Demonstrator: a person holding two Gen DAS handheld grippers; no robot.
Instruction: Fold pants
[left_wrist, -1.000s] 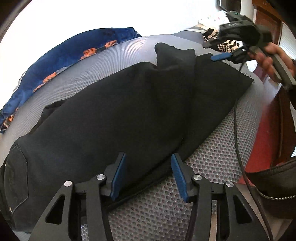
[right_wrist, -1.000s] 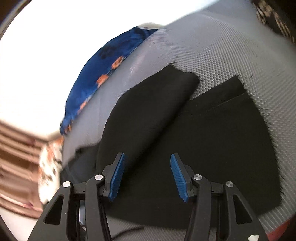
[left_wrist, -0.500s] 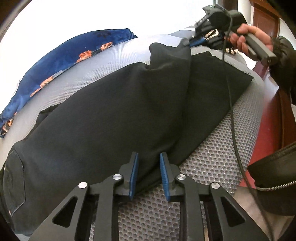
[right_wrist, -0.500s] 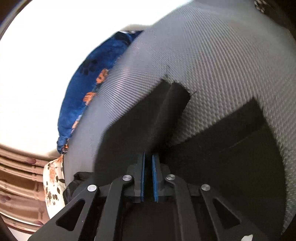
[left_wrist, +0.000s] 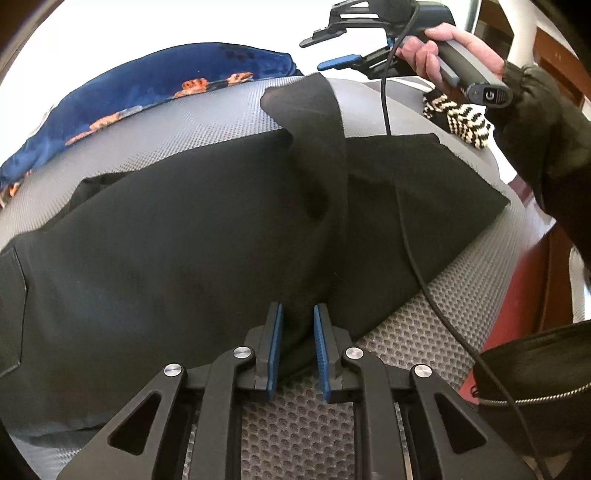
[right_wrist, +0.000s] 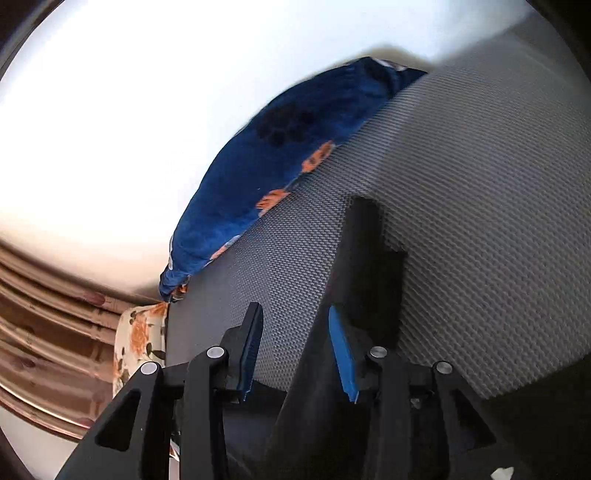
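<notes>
Black pants (left_wrist: 166, 229) lie across a grey mesh mattress (left_wrist: 424, 317). My left gripper (left_wrist: 297, 350) is shut on the pants' near edge, a fold of black cloth pinched between its blue pads. My right gripper (left_wrist: 332, 51) shows at the far side in the left wrist view, open, just above the raised tip of the upper pant leg (left_wrist: 306, 107). In the right wrist view the right gripper (right_wrist: 295, 350) is open, with the black leg (right_wrist: 369, 266) beside and under its right finger, not held.
A blue blanket with orange prints (left_wrist: 147, 92) lies along the mattress's far edge, also in the right wrist view (right_wrist: 280, 177). A black-and-white knitted item (left_wrist: 458, 118) sits at the far right. A cable (left_wrist: 406, 240) trails over the pants. Red floor (left_wrist: 532, 288) is on the right.
My right gripper has opened and let go of the pant leg tip, and has risen above it. My left gripper stays shut on the near edge and has pulled the cloth up slightly.
</notes>
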